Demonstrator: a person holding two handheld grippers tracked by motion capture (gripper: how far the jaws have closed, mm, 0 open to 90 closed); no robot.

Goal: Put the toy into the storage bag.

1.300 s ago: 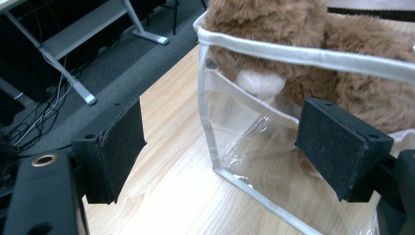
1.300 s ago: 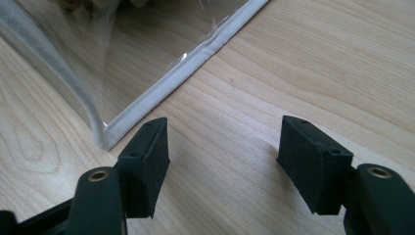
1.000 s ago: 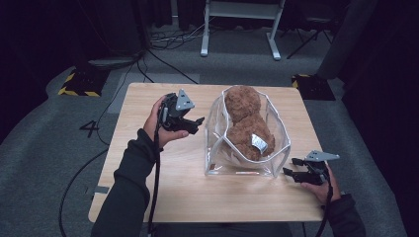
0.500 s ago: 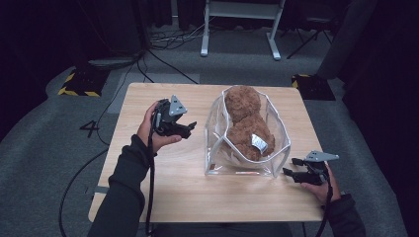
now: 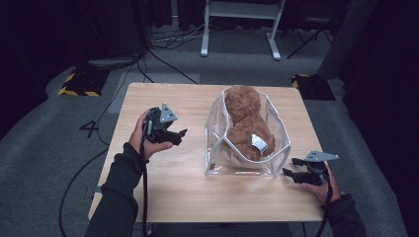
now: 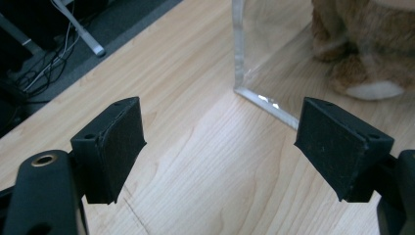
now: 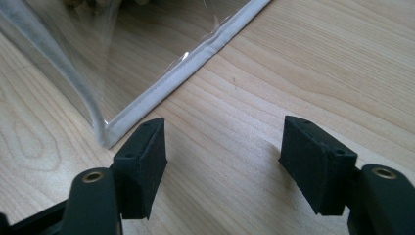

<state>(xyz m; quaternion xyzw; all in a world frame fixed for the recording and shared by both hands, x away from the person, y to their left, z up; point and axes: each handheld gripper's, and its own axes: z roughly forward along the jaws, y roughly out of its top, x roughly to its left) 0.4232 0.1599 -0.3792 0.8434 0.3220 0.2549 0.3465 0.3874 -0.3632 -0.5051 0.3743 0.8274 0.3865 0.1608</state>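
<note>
Grippers both gape, empty: left gripper [image 5: 174, 136], right gripper [image 5: 291, 172] flank clear plastic zip bag [image 5: 213, 148] holding brown plush bear [image 5: 243, 123]. Advice: pinch opposite bag rims squarely, avoid fur.

Square light-wood table [image 5: 163, 197] on grey carpet floor [image 5: 49, 148].
A clear, soft plastic zip bag [image 5: 215, 148] lies directly on the tabletop, right of centre, its open mouth toward the far edge; inside it rests a brown plush teddy bear [image 5: 244, 123]. The wood around the bag is bare.
</note>
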